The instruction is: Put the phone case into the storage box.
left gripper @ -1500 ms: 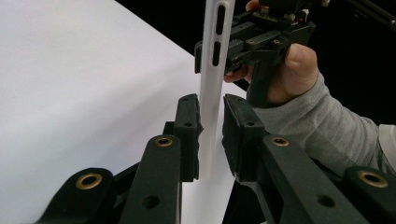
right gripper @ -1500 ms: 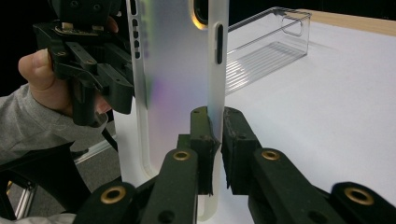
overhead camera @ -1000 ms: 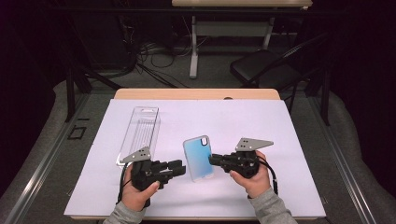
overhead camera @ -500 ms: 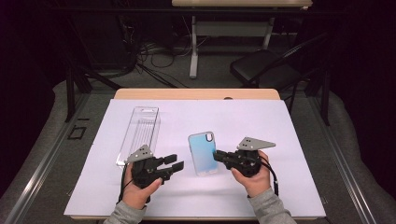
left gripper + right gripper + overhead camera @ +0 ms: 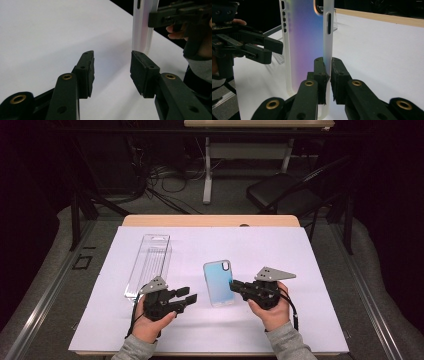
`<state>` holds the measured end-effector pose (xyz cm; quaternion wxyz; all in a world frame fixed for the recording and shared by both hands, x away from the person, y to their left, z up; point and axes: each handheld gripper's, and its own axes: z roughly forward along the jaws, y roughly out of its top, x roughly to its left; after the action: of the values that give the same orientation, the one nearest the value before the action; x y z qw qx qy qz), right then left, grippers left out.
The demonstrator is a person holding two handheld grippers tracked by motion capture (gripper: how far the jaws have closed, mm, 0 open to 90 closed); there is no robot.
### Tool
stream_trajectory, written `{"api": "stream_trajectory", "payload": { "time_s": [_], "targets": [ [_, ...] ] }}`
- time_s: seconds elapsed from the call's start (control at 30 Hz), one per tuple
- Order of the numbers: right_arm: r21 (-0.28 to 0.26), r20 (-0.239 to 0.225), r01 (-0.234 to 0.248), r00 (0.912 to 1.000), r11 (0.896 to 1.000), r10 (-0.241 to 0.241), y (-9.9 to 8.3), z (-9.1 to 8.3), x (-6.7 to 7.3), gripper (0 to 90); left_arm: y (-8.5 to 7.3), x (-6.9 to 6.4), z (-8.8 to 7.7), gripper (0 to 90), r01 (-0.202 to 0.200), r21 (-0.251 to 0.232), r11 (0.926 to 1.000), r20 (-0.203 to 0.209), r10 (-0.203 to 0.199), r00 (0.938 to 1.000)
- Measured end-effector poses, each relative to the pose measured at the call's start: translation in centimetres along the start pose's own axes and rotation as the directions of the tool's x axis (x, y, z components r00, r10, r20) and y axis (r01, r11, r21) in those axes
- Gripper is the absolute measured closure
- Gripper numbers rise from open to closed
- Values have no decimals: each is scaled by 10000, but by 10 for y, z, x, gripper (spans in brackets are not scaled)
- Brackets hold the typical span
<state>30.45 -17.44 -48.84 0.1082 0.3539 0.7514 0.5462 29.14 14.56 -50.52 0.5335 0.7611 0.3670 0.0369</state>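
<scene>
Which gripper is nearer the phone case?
Right. The right gripper is shut on the phone case at its edge; the left gripper sits open just beside it, not touching.

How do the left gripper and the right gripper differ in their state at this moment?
The left gripper has its jaws apart with nothing between them, having just opened; the right gripper is shut on one side rim of the phone case. The left gripper stands apart from the case; the right one holds it. Both are black, hand-held, and point towards the case.
</scene>
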Motion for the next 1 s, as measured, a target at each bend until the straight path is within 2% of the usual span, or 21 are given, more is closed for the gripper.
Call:
{"api": "stream_trajectory", "payload": {
  "time_s": [0.17,0.3,0.43,0.53,0.63,0.7,0.83,1.0],
  "targets": [
    [-60,87,5,10000,10000,-5,0,0,-1,840,0,0,1,520,-182,125,9998,-132,183,9997],
    [-106,213,30,9998,9999,-28,-1,-1,-2,840,1,-1,0,499,-613,23,9981,-506,613,9968],
    [-202,376,76,9993,9998,-69,-2,0,-2,840,1,0,-1,496,-405,-2,9992,-596,405,9974],
    [-205,547,89,9985,9998,-78,-3,0,-1,840,1,0,-1,499,-427,-183,9989,-469,418,9980],
    [-290,692,128,9975,9995,-108,-4,0,-2,840,1,0,-2,499,-688,-222,9974,-719,670,9952],
    [-379,829,104,9965,9992,-72,-4,0,-2,840,2,0,-2,499,-514,-158,9986,-724,501,9961],
    [-532,1040,24,9946,9986,32,-4,0,-1,840,4,1,-3,499,-439,-37,9990,-936,433,9947],
    [-372,1570,242,9874,9990,-180,-2,-1,3,840,9,2,-3,449,-265,-95,9996,-1012,254,9945]
  ]
}}
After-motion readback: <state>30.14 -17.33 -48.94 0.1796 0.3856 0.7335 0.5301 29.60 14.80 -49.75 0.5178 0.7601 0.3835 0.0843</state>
